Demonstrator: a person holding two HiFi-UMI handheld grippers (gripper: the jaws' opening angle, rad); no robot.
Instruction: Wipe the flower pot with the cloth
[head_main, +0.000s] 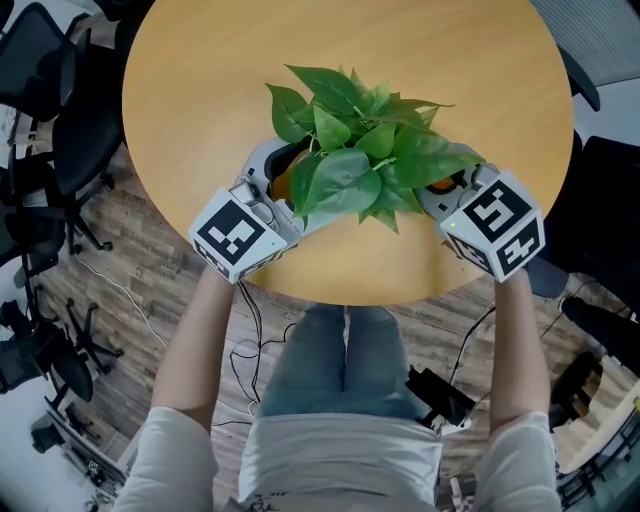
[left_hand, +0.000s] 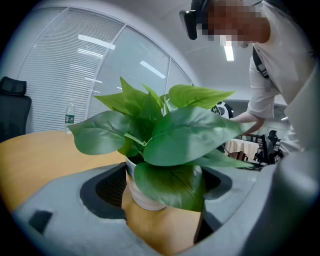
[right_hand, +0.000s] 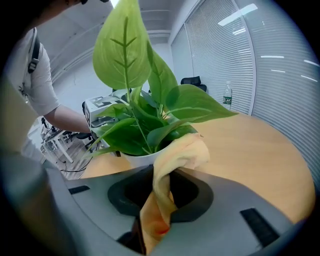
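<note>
Wiping under way: left gripper (head_main: 280, 188) clamping flower pot (left_hand: 142, 197) near tabletop (head_main: 200, 80) front edge, right gripper (right_hand: 162, 192) pinching cloth (right_hand: 182, 152) at pot rim; next move probably needing sweep round pot wall

A white flower pot (right_hand: 136, 160) holds glossy green leaves (head_main: 360, 160). The cloth (right_hand: 175, 155) is yellow, shading to orange. The counter (head_main: 200, 80) is pale honey-coloured wood. The left claw (left_hand: 161, 187) and right claw (right_hand: 162, 192) are grey, their cubes patterned with black-and-white squares.

Broad leaves (left_hand: 190, 135) cover most of the flower pot (left_hand: 141, 196).
</note>
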